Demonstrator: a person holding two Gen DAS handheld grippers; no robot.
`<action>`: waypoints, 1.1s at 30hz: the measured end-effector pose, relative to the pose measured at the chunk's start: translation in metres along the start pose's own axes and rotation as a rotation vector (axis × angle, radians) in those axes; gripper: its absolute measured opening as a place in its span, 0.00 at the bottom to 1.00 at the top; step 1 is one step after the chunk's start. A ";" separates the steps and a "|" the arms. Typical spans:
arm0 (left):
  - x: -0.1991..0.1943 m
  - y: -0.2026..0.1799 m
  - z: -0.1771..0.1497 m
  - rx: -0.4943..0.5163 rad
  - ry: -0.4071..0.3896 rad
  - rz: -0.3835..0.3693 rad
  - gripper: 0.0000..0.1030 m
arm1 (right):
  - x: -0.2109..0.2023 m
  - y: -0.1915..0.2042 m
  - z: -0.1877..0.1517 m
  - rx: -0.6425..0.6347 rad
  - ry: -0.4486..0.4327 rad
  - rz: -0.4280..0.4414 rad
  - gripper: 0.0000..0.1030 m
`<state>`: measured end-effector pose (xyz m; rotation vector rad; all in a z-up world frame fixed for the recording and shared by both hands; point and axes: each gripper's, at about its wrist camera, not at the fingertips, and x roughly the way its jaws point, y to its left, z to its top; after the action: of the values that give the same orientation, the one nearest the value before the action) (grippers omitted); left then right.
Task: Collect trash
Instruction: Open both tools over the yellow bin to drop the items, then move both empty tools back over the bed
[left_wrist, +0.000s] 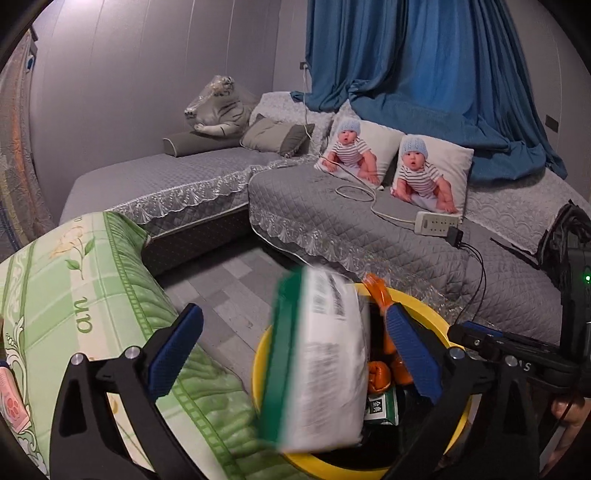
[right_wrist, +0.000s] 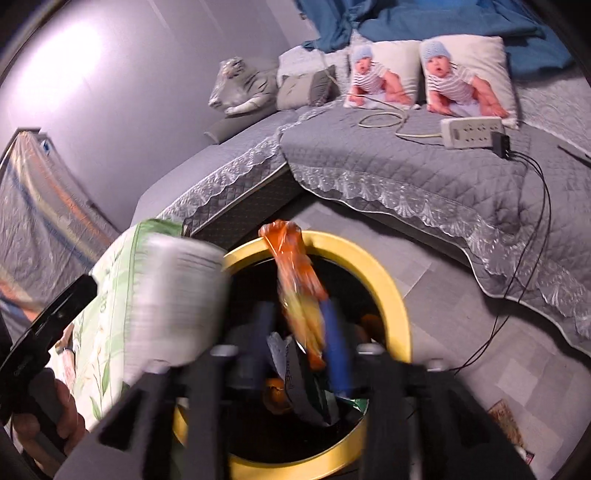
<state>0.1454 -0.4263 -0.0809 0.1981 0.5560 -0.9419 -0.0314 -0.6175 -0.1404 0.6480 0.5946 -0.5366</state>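
A yellow round bin (left_wrist: 419, 303) stands on the floor below both grippers. My left gripper (left_wrist: 293, 314) is wide open above it. A white and green package (left_wrist: 325, 362), blurred, hangs loose between its blue pads and touches neither. In the right wrist view the same package (right_wrist: 177, 295) is a white blur at the bin's (right_wrist: 388, 295) left rim. My right gripper (right_wrist: 295, 310) stands partly open over the bin, with an orange wrapper (right_wrist: 295, 280) blurred between its fingers and not pinched. Inside the bin lie orange wrappers (left_wrist: 376, 376) and a green carton (left_wrist: 380, 406).
A green quilted cushion (left_wrist: 74, 295) lies against the bin's left side. A grey corner sofa (left_wrist: 369, 221) runs behind, carrying a white power strip (left_wrist: 437, 221), black cables (left_wrist: 480, 280) hanging toward the floor, two printed pillows and a plush tiger. Grey floor (right_wrist: 498, 350) shows right of the bin.
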 end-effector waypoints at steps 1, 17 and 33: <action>-0.002 0.003 0.002 -0.011 -0.002 0.005 0.92 | -0.002 -0.002 0.000 0.008 -0.004 -0.001 0.44; -0.173 0.190 -0.011 -0.311 -0.250 0.445 0.92 | -0.020 0.170 -0.012 -0.358 -0.012 0.276 0.51; -0.325 0.353 -0.127 -0.695 -0.241 0.851 0.92 | 0.093 0.490 -0.134 -0.887 0.343 0.483 0.51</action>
<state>0.2355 0.0606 -0.0414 -0.2937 0.4770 0.0825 0.2944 -0.2195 -0.0947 0.0136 0.8803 0.3122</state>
